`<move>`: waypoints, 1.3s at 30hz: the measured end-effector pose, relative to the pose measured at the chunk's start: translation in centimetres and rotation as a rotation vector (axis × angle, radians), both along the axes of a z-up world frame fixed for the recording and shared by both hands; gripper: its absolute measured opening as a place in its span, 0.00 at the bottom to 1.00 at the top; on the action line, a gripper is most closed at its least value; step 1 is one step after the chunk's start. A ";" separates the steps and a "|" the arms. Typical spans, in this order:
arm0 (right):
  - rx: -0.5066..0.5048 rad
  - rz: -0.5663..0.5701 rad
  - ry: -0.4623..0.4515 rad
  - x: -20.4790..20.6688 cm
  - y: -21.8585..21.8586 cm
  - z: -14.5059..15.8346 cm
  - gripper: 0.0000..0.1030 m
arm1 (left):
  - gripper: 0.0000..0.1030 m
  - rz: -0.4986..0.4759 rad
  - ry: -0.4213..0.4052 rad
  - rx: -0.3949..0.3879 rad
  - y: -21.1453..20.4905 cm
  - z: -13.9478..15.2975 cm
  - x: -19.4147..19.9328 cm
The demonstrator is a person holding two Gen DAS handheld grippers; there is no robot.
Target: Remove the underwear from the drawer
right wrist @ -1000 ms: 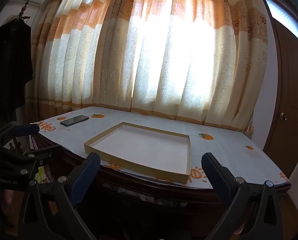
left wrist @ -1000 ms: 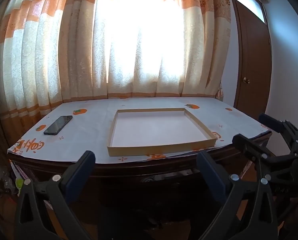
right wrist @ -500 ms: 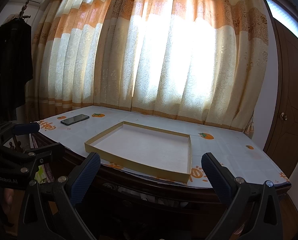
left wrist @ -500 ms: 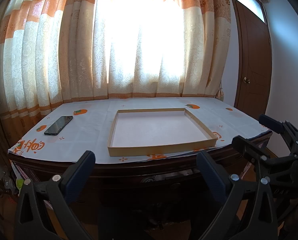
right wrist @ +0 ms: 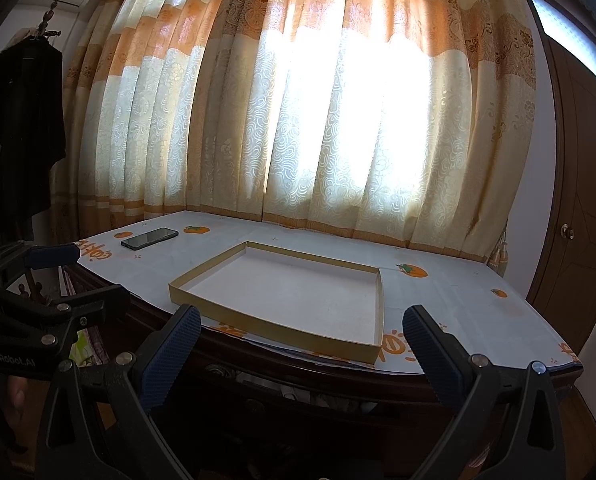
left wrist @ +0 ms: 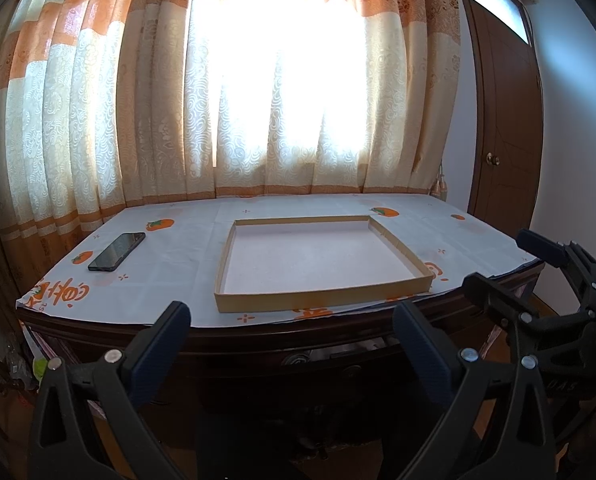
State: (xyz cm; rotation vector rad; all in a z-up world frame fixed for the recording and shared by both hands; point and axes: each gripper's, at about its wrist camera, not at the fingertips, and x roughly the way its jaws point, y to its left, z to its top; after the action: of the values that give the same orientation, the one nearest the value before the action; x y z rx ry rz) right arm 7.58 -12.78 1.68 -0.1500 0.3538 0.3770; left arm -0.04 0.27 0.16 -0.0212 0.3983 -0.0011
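Note:
A dark wooden table (left wrist: 258,350) (right wrist: 337,384) stands before both grippers, its drawer (left wrist: 337,354) (right wrist: 298,394) just under the top, slightly ajar with pale items dimly showing in the gap. No underwear can be made out. My left gripper (left wrist: 288,324) is open and empty, held in front of the table's front edge. My right gripper (right wrist: 299,328) is open and empty too, to the right of the left one. Each gripper shows at the side of the other's view, the right gripper (left wrist: 513,264) and the left gripper (right wrist: 90,272).
A shallow cardboard tray (left wrist: 226,280) (right wrist: 377,308) lies empty on the white persimmon-print tablecloth. A black phone (left wrist: 116,251) (right wrist: 150,238) rests at the left. Curtains hang behind, a brown door (left wrist: 501,120) is at right, dark clothes (right wrist: 22,128) hang at left.
Both views have risen very slightly; the table and tray sit a little lower in the frame. Both grippers stay open and empty.

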 end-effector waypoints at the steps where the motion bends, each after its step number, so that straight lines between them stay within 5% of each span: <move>1: 0.001 0.000 0.001 0.0 0.0 0.0 0.99 | 1.00 -0.001 0.001 -0.001 0.0 0.0 0.0; 39: 0.010 0.004 -0.001 -0.1 -0.2 -0.1 0.99 | 1.00 0.002 0.001 0.005 -0.3 0.0 0.0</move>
State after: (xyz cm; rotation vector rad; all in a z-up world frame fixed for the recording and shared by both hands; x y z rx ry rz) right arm 7.48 -12.99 1.56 -0.1408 0.3503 0.3825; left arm -0.01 0.01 0.13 -0.0167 0.3990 0.0020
